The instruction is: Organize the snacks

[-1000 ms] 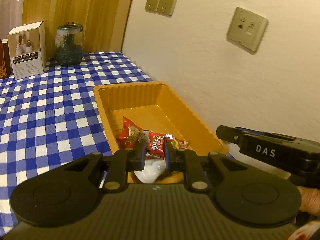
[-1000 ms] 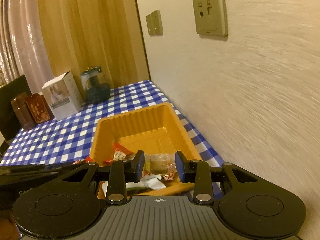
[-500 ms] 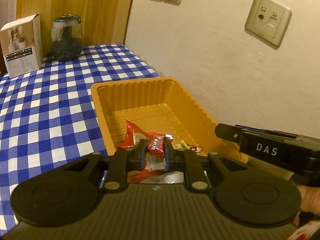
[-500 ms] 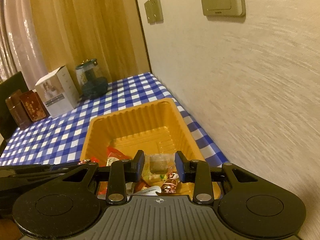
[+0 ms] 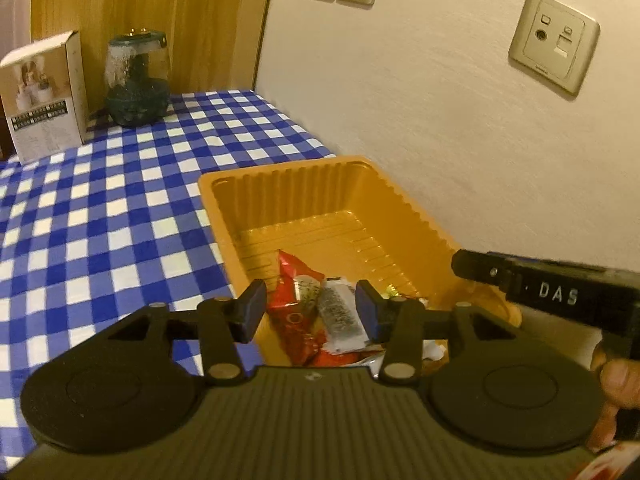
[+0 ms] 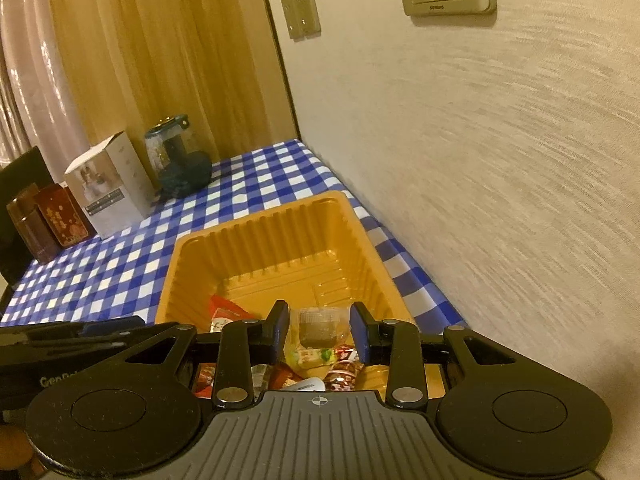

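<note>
Left wrist view: the left gripper (image 5: 310, 306) hangs over the near end of the orange tray (image 5: 280, 174), which sits at the tablecloth's (image 5: 100, 208) wall-side edge; its jaws are opening, releasing the red snack packet (image 5: 298, 312), clamped tight a second ago. The right gripper (image 6: 319, 333) holds a clear-wrapped snack (image 6: 316, 326) between narrow jaws, unchanged. Drop-off step; next, I judge, the right lets go over the tray too.
</note>
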`<state>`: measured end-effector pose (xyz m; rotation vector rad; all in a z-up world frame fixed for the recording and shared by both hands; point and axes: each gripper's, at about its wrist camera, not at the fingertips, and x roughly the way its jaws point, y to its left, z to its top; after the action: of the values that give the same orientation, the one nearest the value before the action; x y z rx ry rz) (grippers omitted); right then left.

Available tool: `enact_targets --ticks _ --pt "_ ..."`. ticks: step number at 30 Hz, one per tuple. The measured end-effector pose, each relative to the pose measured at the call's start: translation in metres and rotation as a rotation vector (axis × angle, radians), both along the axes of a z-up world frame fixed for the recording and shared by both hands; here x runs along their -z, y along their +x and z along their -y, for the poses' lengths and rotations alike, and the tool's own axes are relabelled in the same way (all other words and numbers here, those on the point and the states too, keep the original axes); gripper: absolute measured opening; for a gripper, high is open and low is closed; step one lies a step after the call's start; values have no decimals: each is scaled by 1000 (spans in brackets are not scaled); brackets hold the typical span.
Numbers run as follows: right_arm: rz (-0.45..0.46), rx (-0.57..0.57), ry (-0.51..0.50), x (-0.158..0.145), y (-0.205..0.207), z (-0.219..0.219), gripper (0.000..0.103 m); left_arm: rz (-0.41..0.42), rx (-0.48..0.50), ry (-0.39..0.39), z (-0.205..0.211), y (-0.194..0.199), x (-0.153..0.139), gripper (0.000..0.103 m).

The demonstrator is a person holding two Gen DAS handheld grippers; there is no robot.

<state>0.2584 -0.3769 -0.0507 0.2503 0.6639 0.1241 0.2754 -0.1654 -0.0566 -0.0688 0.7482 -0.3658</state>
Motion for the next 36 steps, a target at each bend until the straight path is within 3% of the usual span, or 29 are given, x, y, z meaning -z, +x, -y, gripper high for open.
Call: enact_targets --ticks 15,16,18,19,22,36 --pt "-16 -20 61 -2 12 -10 35 16 4 50 -8 -8 1 58" --pt "-16 -29 76 -1 14 -9 39 15 3 50 -9 -8 1 59" --pt "0 -33 119 -1 15 -7 79 19 -4 51 -11 -8 1 72" --pt "9 -22 136 -1 14 -5 83 23 -14 55 -13 -9 1 74" --pt "2 7 165 -1 14 2 83 24 -24 56 -17 -12 1 79" --pt "-41 52 109 -10 -7 10 83 27 -52 74 -18 -36 -6 100"
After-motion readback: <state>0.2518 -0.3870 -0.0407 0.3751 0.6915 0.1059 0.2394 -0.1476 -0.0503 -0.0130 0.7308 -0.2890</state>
